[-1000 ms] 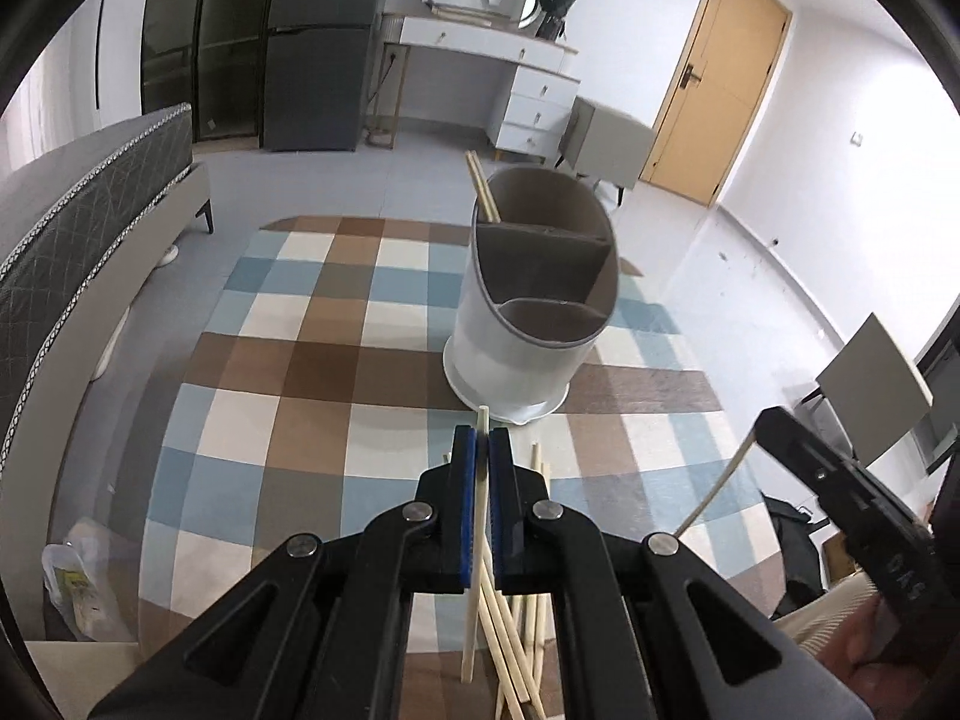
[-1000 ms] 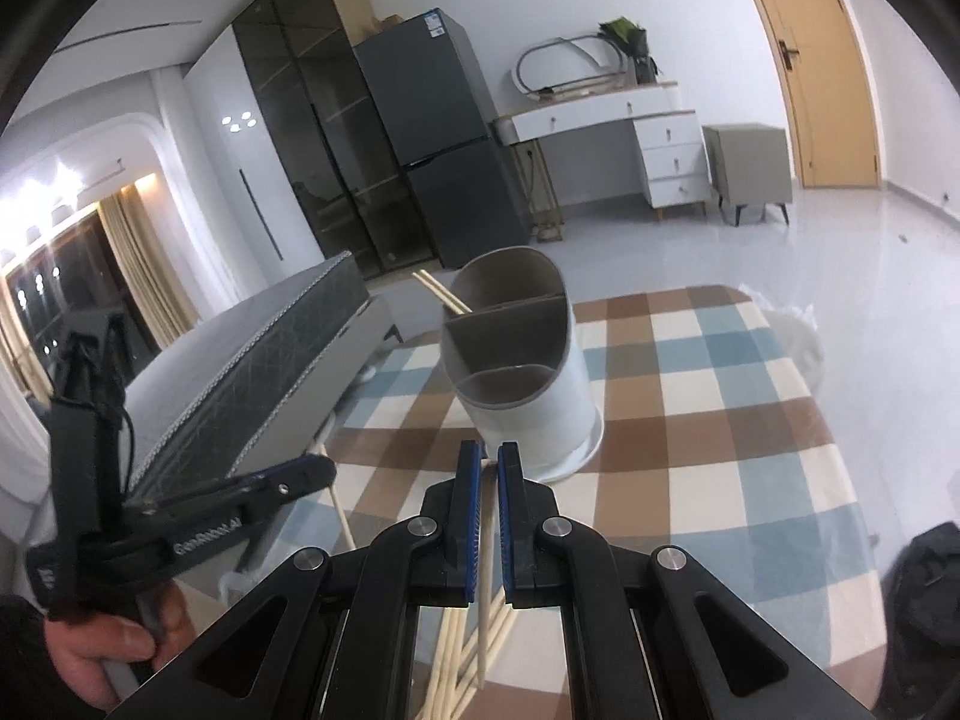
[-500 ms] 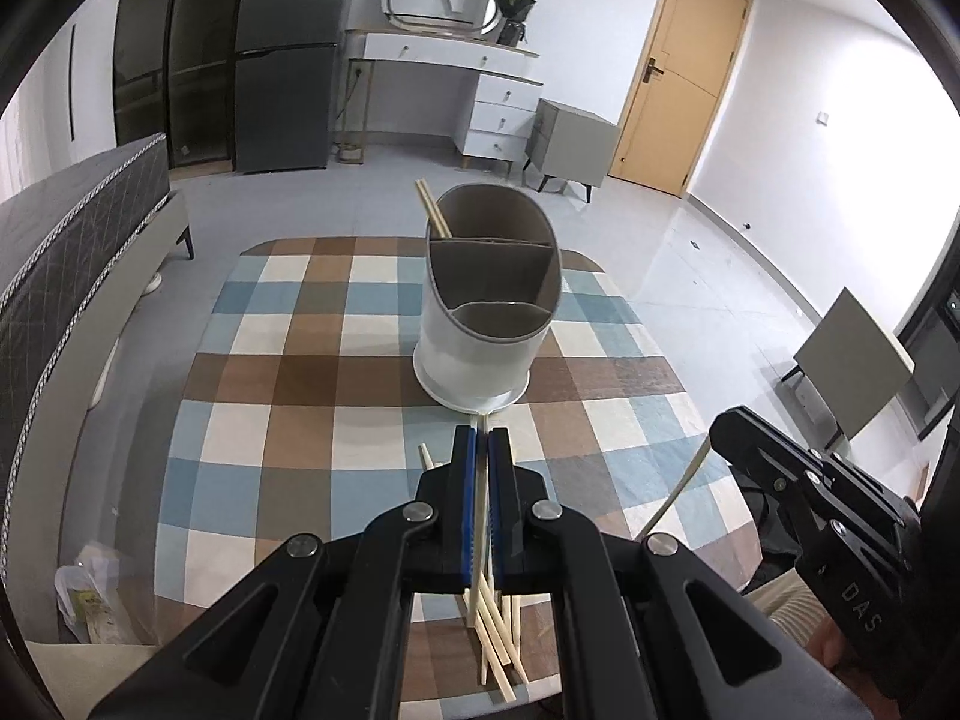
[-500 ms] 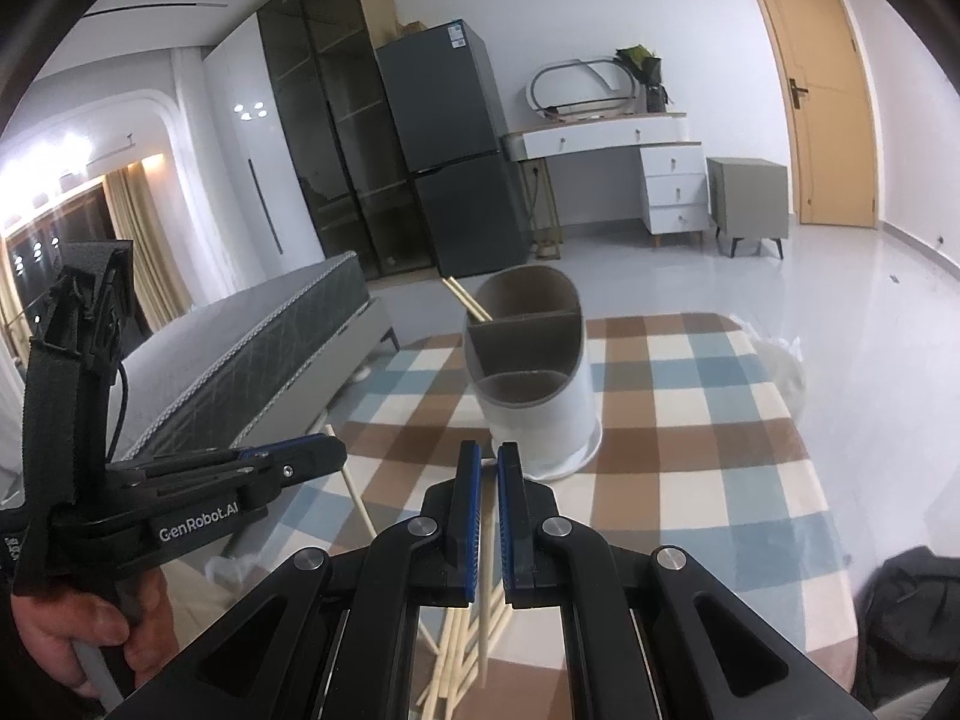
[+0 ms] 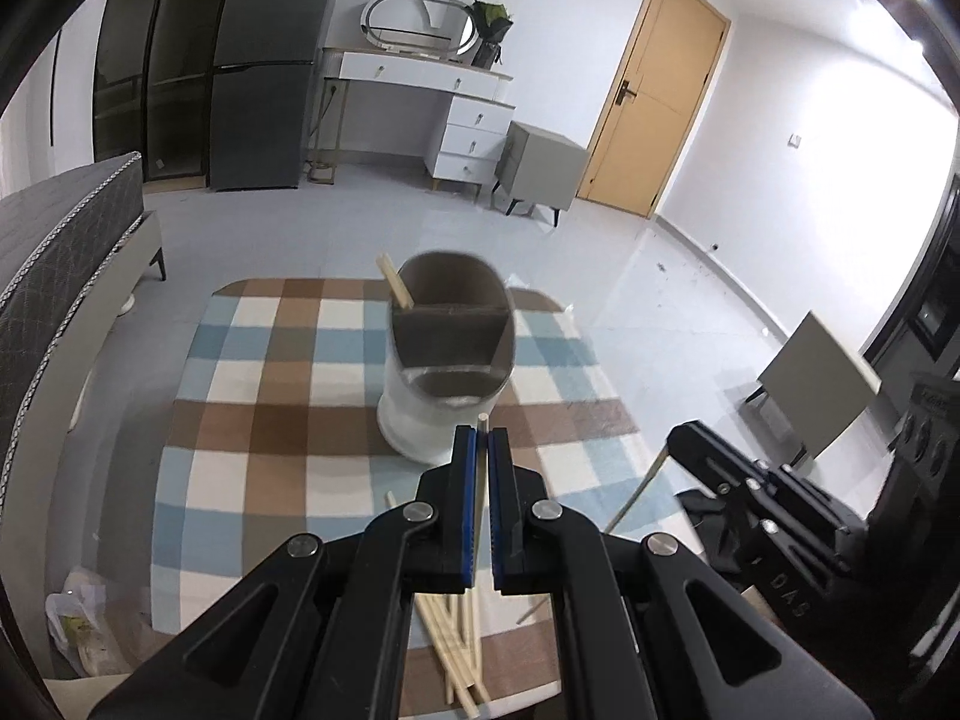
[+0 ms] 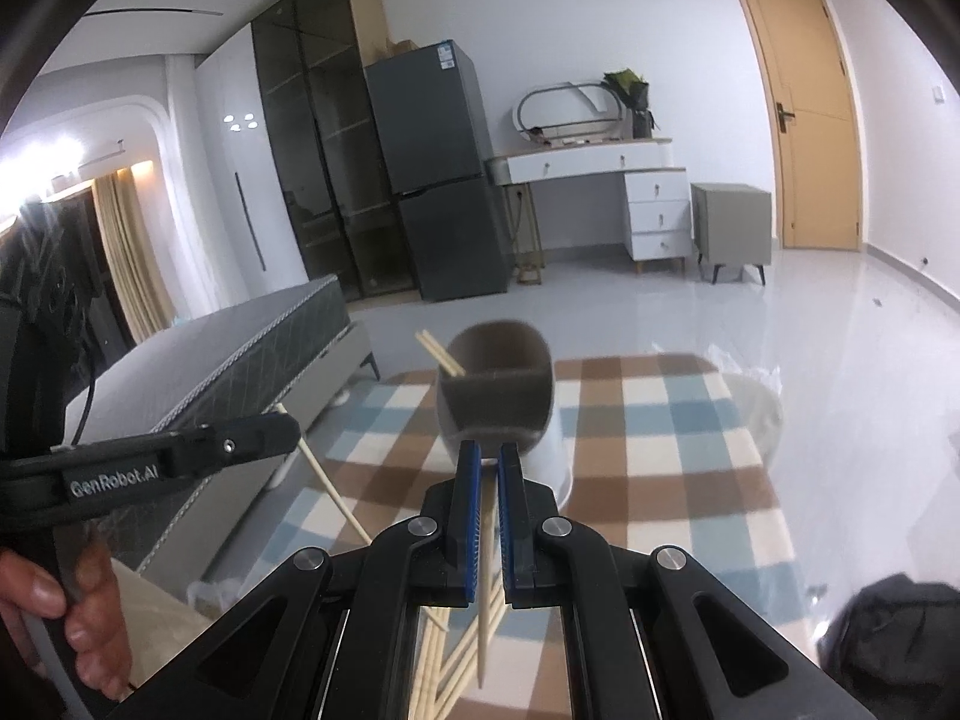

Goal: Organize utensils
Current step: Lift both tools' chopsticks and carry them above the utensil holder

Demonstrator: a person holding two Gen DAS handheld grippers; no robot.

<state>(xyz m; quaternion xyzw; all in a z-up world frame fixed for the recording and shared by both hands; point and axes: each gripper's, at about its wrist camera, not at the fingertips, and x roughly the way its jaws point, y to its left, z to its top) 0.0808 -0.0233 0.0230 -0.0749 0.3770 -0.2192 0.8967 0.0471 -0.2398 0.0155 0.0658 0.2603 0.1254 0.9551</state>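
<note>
Two grippers, each clenched on one chopstick. Left gripper (image 5: 482, 438) grasping one pale chopstick (image 5: 480, 474) between blue pads, long axis along the fingers, tip poking just past the fingertips toward the utensil holder (image 5: 447, 360). Right gripper (image 6: 485, 456) grasping a second chopstick (image 6: 485, 588), also lying along the fingers, its lower end hanging down toward the pile. In the left wrist view, seen at the right of the holder: right gripper (image 5: 708, 462) with its chopstick slanting down and to the left.

Nearer than the holder, at the near edge of the table (image 5: 240, 420): a loose pile of chopsticks (image 5: 456, 654), about five or six, exact number hard to tell, crossing one another and lying flat on the checked cloth. One more short end (image 5: 391, 498) showing just left of the left gripper, nearer than the holder.

One utensil holder, oval, white outside and grey inside, standing upright about the middle of the table. Three compartments counted. In the far compartment: two chopsticks (image 6: 440, 354), leaning toward the left over the rim. Two nearer compartments: contents not visible.

Behind the holder, across the floor: one dressing table (image 5: 420, 84), one yellow door (image 5: 654, 96), one dark fridge (image 6: 438, 168).
</note>
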